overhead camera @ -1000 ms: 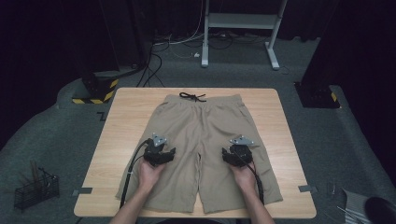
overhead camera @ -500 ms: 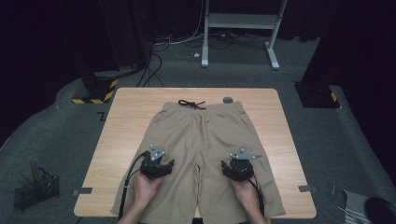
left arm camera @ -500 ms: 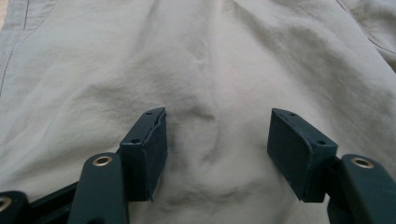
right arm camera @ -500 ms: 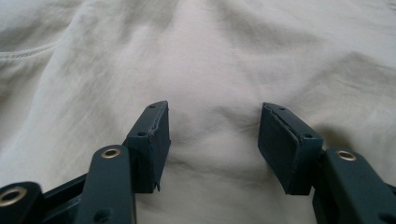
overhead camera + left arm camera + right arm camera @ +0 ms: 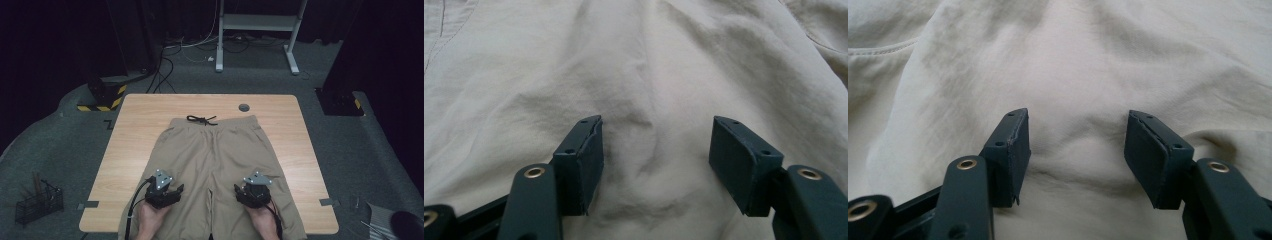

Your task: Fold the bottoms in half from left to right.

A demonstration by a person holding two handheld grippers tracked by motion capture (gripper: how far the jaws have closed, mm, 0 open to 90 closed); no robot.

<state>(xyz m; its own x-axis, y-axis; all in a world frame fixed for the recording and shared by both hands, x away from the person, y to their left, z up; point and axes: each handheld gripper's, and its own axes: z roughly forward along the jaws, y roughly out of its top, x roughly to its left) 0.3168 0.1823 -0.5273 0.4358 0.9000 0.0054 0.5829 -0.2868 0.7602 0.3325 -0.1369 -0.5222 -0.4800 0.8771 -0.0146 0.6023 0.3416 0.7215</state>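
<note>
**Both jaws spread over the near legs of the shorts**

Spread flat on the light wooden bench (image 5: 135,130): a pair of khaki fabric shorts (image 5: 215,160), waistband and black drawstring (image 5: 201,119) at the far end, leg hems at the near edge, so long axis running far to near. Left gripper (image 5: 172,189) low over the near part of the left leg, right gripper (image 5: 245,190) likewise over the right leg, one hand per leg, neither nearer than the other.

Seen along the left gripper (image 5: 654,150): jaws spread wide, creased cloth lying between and beyond them, nothing pinched. Same along the right gripper (image 5: 1075,147): jaws apart, a soft ridge of fabric in the gap, a stitched seam off to the upper left. Hard to tell whether the jaw tips brush the cloth or hover just above it.

Likely relation for the coming move: hems nearer than the jaws, toward the bench's near edge, so probably a reach nearward before any pinch. Small round dark grommet (image 5: 244,107) in the bench just beyond the waistband, clear of the work.
</note>
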